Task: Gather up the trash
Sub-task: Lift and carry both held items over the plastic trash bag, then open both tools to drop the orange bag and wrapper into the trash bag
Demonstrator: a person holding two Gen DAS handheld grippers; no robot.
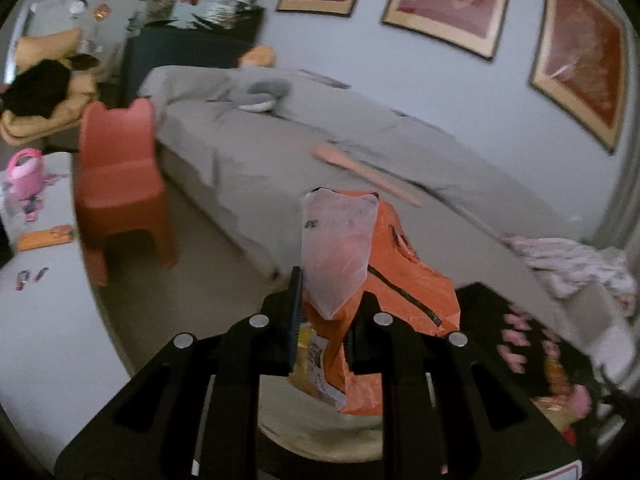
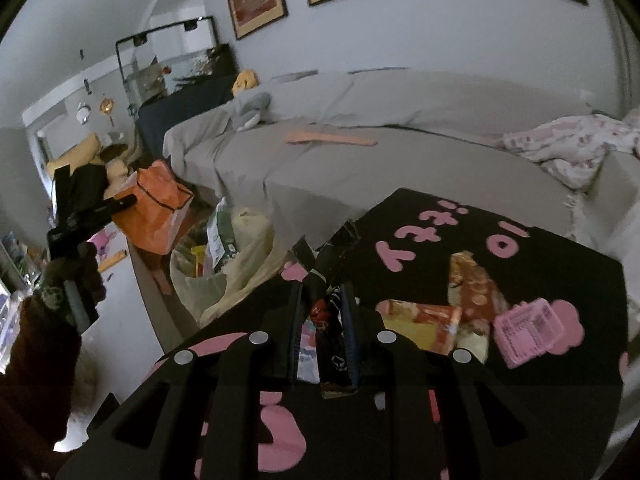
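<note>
Between the fingers of your left gripper (image 1: 320, 320) sits a crumpled orange wrapper (image 1: 400, 280) with a pale translucent piece of packaging (image 1: 340, 248) bunched against it, the jaws closed on the bundle and lifted well above the floor. Below and just ahead of that gripper, the right wrist view shows an open cream-coloured trash bag (image 2: 208, 280) already holding several scraps, so part of the collecting looks done.

Your right gripper (image 2: 322, 320) is nearly closed on a dark wrapper with red and white print (image 2: 326, 312), pinched just above the black surface with pink lettering (image 2: 540, 232). Whether that wrapper has fully left the surface cannot be told from these frames.

To the right of your right gripper, three pieces are still uncollected: a yellow-and-red snack packet (image 2: 424, 320), an orange printed wrapper (image 2: 472, 280) just beyond it, and a pink packet (image 2: 528, 332) at the far right, all lying close together on the surface.

By this evidence the job is roughly midway: two loads in hand and not yet dropped, some trash bagged, and that small cluster left. Beyond both grippers, the grey bed (image 1: 280, 140) carries a flat pink stick (image 1: 360, 168), which may or may not count as trash.
</note>
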